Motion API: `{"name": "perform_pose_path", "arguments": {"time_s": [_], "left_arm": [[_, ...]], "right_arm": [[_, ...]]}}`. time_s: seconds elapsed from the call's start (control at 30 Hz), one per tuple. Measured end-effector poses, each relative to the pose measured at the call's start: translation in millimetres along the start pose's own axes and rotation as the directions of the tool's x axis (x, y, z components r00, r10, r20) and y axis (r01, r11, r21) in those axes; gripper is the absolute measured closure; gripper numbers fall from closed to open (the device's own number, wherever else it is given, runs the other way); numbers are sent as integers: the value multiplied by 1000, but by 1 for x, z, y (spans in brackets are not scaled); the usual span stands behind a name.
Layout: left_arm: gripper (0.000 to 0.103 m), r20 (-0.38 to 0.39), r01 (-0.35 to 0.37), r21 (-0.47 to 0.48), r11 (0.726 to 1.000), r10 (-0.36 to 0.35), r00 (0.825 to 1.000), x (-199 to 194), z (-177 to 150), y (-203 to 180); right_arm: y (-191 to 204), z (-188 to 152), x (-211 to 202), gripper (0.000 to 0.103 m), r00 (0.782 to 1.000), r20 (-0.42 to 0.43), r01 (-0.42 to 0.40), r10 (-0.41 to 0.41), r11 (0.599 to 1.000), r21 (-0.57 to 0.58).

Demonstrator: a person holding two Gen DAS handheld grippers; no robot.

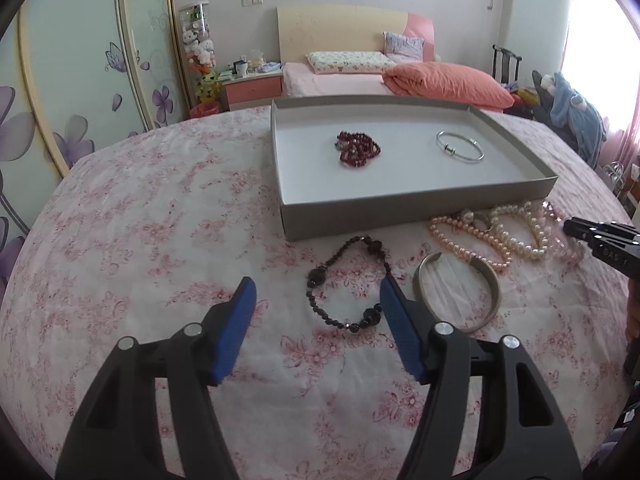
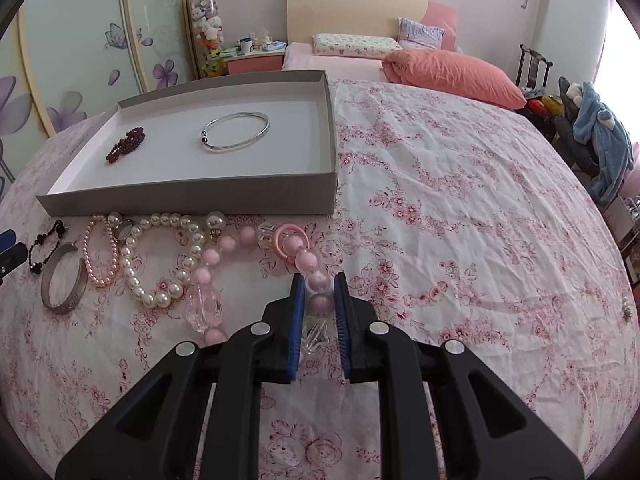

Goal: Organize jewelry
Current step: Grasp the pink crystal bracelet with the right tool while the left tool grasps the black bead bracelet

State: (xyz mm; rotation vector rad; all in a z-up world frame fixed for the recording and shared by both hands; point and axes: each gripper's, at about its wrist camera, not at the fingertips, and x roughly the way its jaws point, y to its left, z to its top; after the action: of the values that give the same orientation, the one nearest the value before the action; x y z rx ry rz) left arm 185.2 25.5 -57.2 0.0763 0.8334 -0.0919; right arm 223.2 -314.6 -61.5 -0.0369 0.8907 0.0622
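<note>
My left gripper (image 1: 316, 284) is open just above the floral bedspread. A dark bead bracelet (image 1: 316, 276) lies between its blue pads, its right side at the right fingertip. A wide silver cuff (image 1: 496, 290) lies just right of that finger. My right gripper (image 2: 318, 280) is shut on the pink bead necklace (image 2: 210, 258), with one large pink bead pinched between the pads. The necklace trails left across the cloth. The grey box (image 1: 400, 204) holds a red bead bracelet (image 1: 358, 150) and a thin silver bangle (image 1: 450, 149).
White pearls (image 2: 136, 276), a small pink pearl bracelet (image 2: 100, 276) and a ring lie in front of the box (image 2: 192, 202). A pink ring (image 2: 286, 236) sits on the necklace. Right of the box is bare bedspread; a small earring (image 2: 625, 312) lies far right.
</note>
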Motion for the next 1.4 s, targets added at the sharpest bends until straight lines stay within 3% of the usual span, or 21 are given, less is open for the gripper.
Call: {"name": "perform_pose_path", "arguments": {"time_s": [0.23,0.6,0.73,0.93,1.1,1.4], "left_arm": [[73,-49,-15,3,1000,15,999,24,7,0],[78,-62,-10,19,1000,11,998,34,11,-3],[91,-61,-15,34,999,17,998,34,11,-6],[92,-63,-17,20,1000,18,998,27,4,-3],[92,-25,-2,-14,1000,1,1000,10,1,10],[92,84,72,-67,995,-67,994,-25,8,12]], "right_arm": [[-2,0,1,87,1000,-1,-16,16,1000,14],[-4,1,0,87,1000,-2,-24,24,999,23],[-4,2,0,87,1000,-3,-27,27,999,27],[-8,0,-3,89,998,15,-62,61,996,67],[-12,3,-22,89,991,89,-110,101,988,104],[3,12,-57,89,954,218,-231,204,967,110]]}}
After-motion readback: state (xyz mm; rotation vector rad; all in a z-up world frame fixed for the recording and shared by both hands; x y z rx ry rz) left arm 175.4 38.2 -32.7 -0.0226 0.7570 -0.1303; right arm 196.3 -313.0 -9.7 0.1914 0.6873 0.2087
